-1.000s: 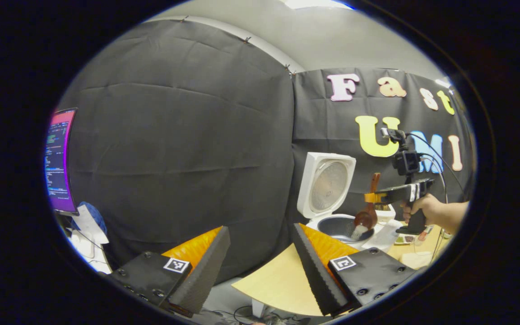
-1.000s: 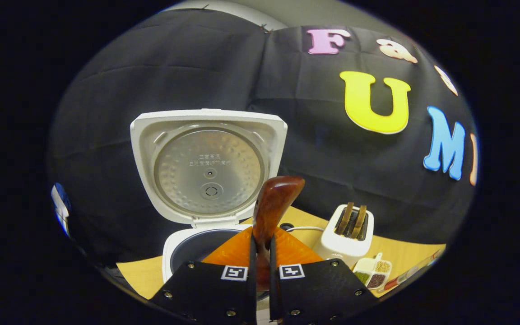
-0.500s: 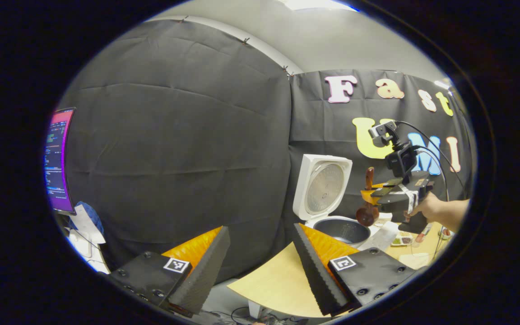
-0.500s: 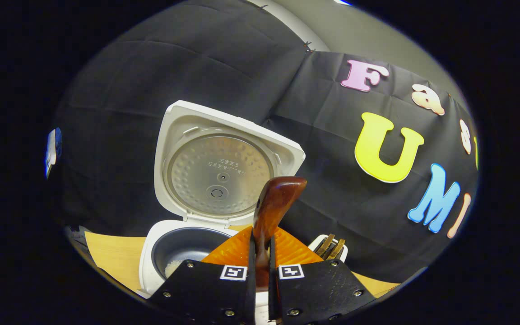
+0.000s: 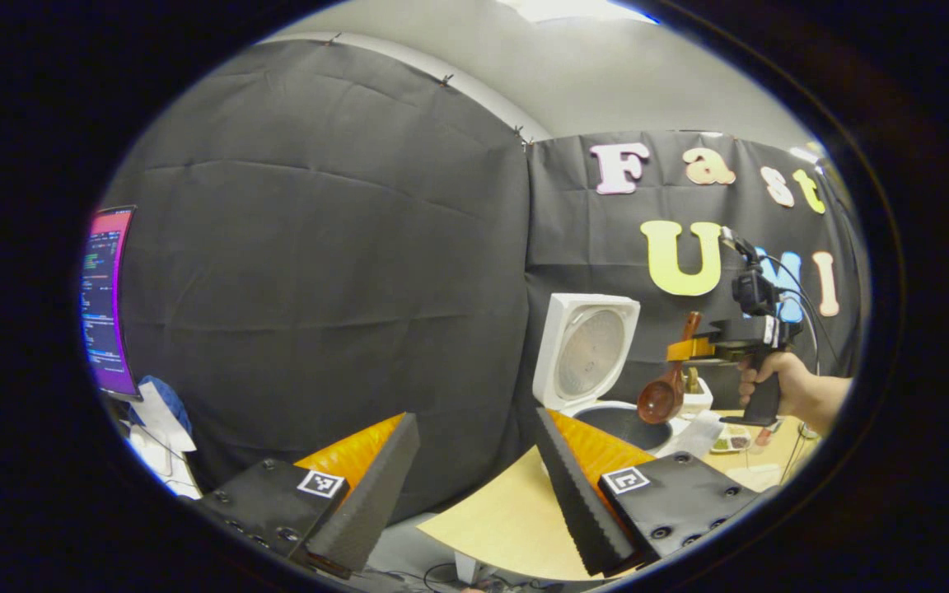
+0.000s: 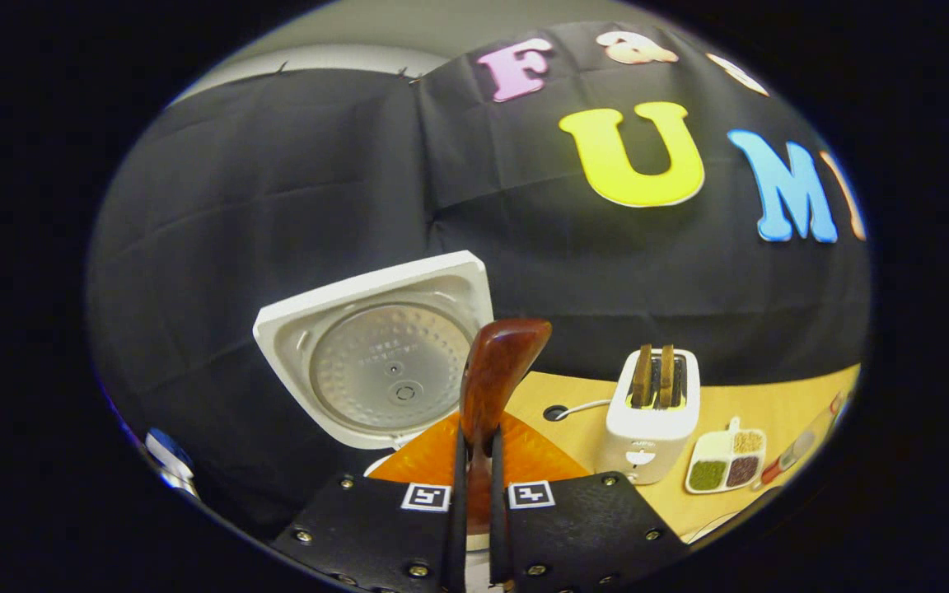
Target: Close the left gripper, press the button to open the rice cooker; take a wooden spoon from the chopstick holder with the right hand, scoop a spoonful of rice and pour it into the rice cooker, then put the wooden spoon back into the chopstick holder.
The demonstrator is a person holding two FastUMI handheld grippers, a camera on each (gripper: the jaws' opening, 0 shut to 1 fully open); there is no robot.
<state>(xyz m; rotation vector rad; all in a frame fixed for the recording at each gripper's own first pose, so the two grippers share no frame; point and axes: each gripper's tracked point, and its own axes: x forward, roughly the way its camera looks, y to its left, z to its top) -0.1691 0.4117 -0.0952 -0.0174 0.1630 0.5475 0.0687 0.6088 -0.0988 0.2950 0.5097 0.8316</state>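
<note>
The wooden spoon [image 5: 670,380] has tilted, bowl down-left, clamped in the right gripper [image 6: 474,502] jaws.

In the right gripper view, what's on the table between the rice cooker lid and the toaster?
In the right gripper view, the wooden spoon handle, clamped in the right gripper, stands between the rice cooker lid and the toaster; behind it lie bare table and a white cable.

Both views toward rice cooker [image 5: 586,350]

Left tongs [image 5: 474,461] agape, right tongs [image 6: 474,494] clamped.
</note>
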